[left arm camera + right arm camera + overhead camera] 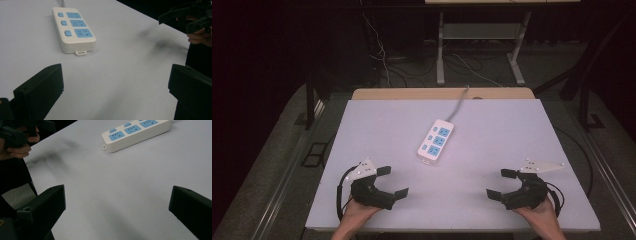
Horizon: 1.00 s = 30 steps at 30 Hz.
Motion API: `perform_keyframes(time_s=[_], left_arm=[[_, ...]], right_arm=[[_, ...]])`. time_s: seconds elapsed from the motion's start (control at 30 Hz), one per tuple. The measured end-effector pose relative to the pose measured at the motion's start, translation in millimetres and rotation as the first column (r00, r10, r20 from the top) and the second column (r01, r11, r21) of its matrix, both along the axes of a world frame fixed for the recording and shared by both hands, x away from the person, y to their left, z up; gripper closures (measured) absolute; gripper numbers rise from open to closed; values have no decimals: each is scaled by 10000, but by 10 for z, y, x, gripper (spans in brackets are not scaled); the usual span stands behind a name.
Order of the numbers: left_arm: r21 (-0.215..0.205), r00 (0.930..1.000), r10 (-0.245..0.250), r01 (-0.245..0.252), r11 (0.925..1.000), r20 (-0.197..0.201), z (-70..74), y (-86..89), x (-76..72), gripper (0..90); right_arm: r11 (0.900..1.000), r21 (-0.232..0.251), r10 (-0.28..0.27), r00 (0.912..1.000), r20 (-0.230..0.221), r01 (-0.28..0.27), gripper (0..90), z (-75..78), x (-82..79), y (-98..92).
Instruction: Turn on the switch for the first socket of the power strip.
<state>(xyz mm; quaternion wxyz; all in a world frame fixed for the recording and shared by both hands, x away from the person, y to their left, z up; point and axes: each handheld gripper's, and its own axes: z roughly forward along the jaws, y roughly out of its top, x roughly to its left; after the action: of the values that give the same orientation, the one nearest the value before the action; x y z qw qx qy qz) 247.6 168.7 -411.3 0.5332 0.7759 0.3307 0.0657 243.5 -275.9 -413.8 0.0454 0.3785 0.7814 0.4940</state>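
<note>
Power strip (435, 141) sits a bit past the middle of the table (512, 150), toward the far edge, lying at a slant so its grey cord (458, 106) runs off over the far edge. It's white with three blue sockets and three little blue buttons next to them, plus a small hanging tab on the end that faces the near edge. Nothing is touching it.

Left gripper (393, 181) is down by the near left corner, held in a hand (357, 212) that comes in over the near edge. Its jaws are spread wide with just bare table between them, so it's not gripping anything. In the left gripper view the power strip shows up ahead and to the left.

Right gripper (502, 183) mirrors it by the near right corner, also in a hand (539, 214), jaws wide apart and nothing in them. Both are well apart from the power strip, and the two point in toward each other
</note>
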Motion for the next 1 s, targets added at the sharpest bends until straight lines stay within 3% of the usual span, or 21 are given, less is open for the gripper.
perform_keyframes(time_s=[0.63, 1.0], left_arm=[[134, 10000, -89, 89, 9999, -34, 7, -3, -3, 0], [512, 9992, -359, 367, 9980, -156, 36, -33, 6, 0]], right_arm=[[10000, -61, -3, 10000, -90, 3, 4, -13, 9, -22], [9997, -207, 142, 9998, -158, -145, 4, -29, 15, -2]])
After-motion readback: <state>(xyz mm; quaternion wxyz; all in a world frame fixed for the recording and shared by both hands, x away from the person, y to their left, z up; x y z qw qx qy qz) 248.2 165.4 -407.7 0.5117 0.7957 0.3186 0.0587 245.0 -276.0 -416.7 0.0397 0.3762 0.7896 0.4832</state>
